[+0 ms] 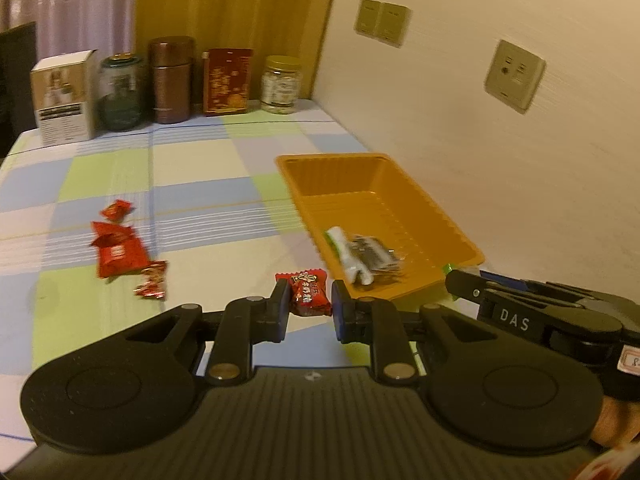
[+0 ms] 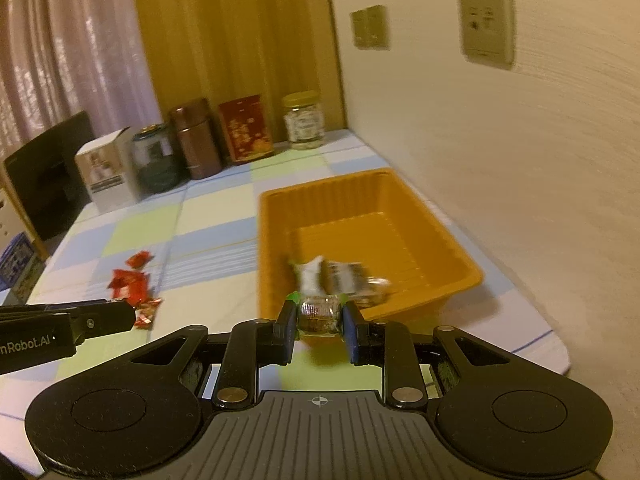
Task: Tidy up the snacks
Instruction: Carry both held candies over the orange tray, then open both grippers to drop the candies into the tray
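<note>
My left gripper [image 1: 310, 300] is shut on a red wrapped candy [image 1: 308, 293], held above the checked tablecloth just left of the orange tray [image 1: 384, 168]. Between the pads of my right gripper [image 2: 320, 314], which is shut, sits a clear-wrapped brown snack [image 2: 319, 312] with green ends, at the tray's [image 2: 440, 216] near rim. Inside the tray lie clear and white snack packets [image 1: 362, 256] [image 2: 340, 276]. More red candies [image 1: 120, 248] [image 2: 132, 282] lie loose on the cloth to the left. The right gripper [image 1: 464, 286] also shows at the left view's right edge, and the left gripper's finger [image 2: 104, 316] pokes into the right view.
A row of containers stands along the table's far edge: a white box [image 1: 64, 100], a green jar [image 1: 120, 92], a brown canister [image 1: 172, 80], a red tin [image 1: 226, 82] and a clear jar [image 1: 280, 84]. A wall with sockets [image 1: 514, 76] runs close along the right side.
</note>
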Demonstrator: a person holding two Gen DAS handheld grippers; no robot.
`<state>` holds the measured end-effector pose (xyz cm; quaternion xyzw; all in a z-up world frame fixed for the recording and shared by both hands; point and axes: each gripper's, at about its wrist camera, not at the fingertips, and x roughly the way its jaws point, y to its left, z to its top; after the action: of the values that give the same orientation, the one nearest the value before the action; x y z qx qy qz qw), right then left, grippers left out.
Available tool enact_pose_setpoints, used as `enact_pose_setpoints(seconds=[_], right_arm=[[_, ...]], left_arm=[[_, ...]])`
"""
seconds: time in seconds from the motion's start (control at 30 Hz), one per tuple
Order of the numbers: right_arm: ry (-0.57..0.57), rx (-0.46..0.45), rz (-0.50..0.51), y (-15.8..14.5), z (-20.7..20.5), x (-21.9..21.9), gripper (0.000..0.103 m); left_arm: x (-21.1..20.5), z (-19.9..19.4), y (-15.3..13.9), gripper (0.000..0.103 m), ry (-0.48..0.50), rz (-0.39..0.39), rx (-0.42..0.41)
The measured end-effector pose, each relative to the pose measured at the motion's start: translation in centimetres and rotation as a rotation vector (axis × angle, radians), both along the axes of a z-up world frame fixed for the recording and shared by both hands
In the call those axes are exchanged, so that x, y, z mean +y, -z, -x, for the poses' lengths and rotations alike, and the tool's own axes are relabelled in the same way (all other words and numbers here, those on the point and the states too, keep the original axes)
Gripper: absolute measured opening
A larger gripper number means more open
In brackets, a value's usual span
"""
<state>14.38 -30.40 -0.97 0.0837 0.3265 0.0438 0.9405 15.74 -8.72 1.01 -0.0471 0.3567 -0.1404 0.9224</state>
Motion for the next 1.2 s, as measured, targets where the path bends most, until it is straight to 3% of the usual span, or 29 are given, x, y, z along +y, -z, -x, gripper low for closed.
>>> enact_pose_setpoints(seconds=[0.43,1.1,1.17,1.2], right_arm=[[0.07,0.031,0.007,1.0,-2.1,-4.7,0.025],[0.101,0.042,0.016,2.4,-6.7,-7.0,0.025],[0.102,0.048,0.014,2.6,-6.8,-7.2,0.025],[0.103,0.051,0.012,2.7,-6.8,-7.2,0.025]], left_arm=[[-4.9,-3.2,0.9,0.019,0.081,0.009,0.02],[-8.8,-9.6,4.4,0.02,0.137,-0.001,0.048],[-8.9,-10.0,4.8,0.023,0.119,-0.006,0.041],[-8.8,-10.2,4.9,0.032,0.111,-0.007,0.041]])
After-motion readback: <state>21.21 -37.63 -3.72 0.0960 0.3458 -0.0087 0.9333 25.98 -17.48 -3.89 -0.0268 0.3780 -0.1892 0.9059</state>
